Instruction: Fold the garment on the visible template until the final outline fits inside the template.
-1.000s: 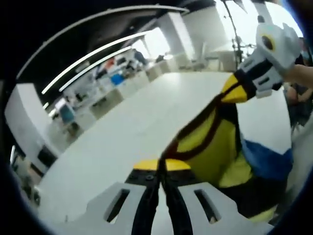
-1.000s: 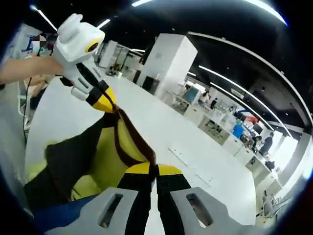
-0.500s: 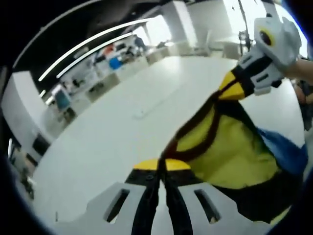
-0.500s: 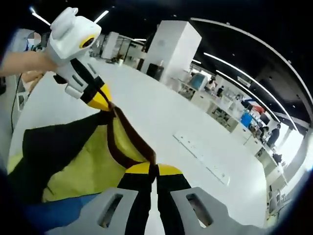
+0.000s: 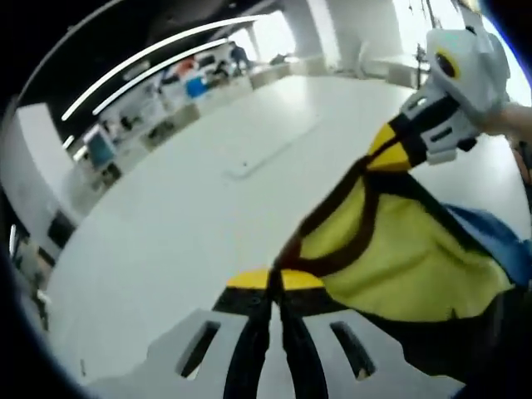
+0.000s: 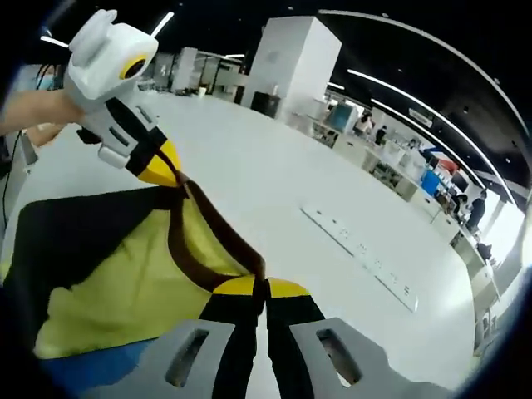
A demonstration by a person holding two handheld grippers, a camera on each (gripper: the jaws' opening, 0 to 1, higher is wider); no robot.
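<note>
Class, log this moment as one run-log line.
left hand-held gripper: shut on garment | right hand-held gripper: shut on garment | garment: yellow, brown-trimmed, held taut between both above white table | fold: not done

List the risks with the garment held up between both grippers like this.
Each gripper pinches just the dark brown edge band of the garment: the left gripper and the right gripper. A tug could pull that thin hold free.

The rest of the cloth hangs slack below the stretched band, so it may land bunched on the white table rather than flat.
</note>
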